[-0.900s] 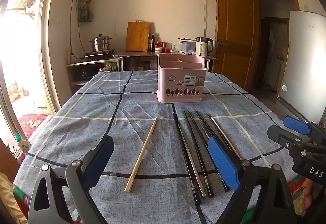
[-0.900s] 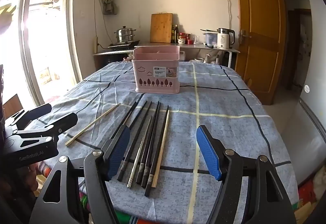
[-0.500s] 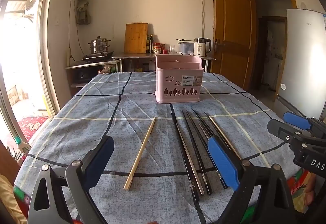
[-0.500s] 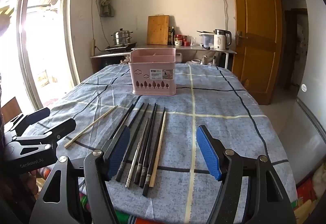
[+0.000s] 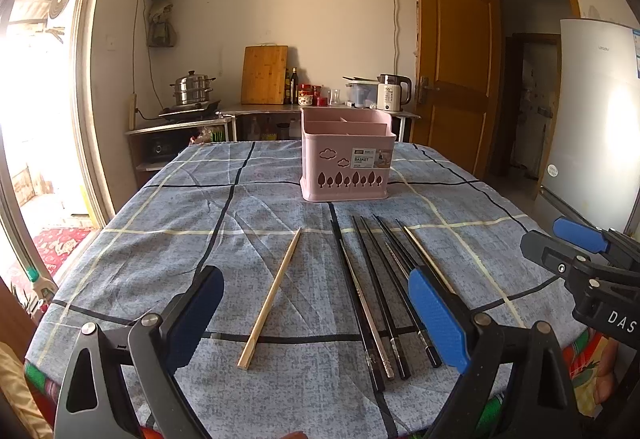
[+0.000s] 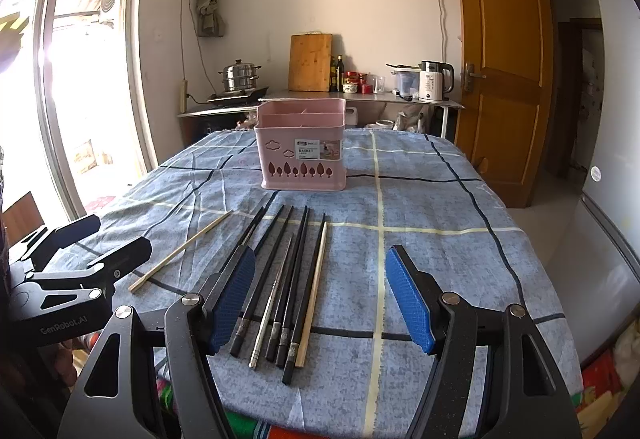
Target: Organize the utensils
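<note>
Blue-padded left gripper (image 5: 316, 313) and right gripper (image 6: 322, 297) are both hovering spread wide, gripping nothing. Black chopsticks (image 6: 280, 279) are lying bundled on the tablecloth (image 6: 420, 199), long axes running toward the pink basket (image 6: 302, 151). Lone wooden chopstick (image 5: 270, 299) is lying apart, left of them.

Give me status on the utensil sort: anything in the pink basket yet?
Done: nothing visible; no utensil shows above the rim of the pink basket. In hand: nothing; the left gripper and right gripper are both open and empty. Left: the lone wooden chopstick lying apart and the row of chopsticks, mostly black plus a metal and a wooden one, all lie on the tablecloth.
</note>
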{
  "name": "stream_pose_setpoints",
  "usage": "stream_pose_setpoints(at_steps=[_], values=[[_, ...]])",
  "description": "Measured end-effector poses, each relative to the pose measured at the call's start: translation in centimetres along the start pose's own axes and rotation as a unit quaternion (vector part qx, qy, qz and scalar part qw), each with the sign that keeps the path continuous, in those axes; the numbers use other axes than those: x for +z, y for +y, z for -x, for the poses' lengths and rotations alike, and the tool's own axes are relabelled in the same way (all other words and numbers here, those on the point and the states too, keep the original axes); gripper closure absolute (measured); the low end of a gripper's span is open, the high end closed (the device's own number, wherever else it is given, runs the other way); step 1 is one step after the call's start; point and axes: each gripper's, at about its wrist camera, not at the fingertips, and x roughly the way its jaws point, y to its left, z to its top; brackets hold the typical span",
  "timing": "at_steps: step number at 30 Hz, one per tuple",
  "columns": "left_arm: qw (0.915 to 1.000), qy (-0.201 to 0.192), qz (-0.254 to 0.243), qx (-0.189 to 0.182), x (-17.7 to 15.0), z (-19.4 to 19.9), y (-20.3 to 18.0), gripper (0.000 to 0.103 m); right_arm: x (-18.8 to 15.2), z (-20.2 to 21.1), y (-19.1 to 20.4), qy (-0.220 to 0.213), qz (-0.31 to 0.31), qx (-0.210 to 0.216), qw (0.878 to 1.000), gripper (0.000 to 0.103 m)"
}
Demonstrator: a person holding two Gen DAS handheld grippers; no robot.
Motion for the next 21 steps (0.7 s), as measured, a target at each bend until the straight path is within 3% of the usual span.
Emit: stream_pose_setpoints(at_steps=[21], values=[[1.0000,0.001,-0.004,-0.003,-0.18,0.03,-0.10,0.008,-0.15,0.01,0.08,0.001,-0.003,0.002,1.000,0.035]])
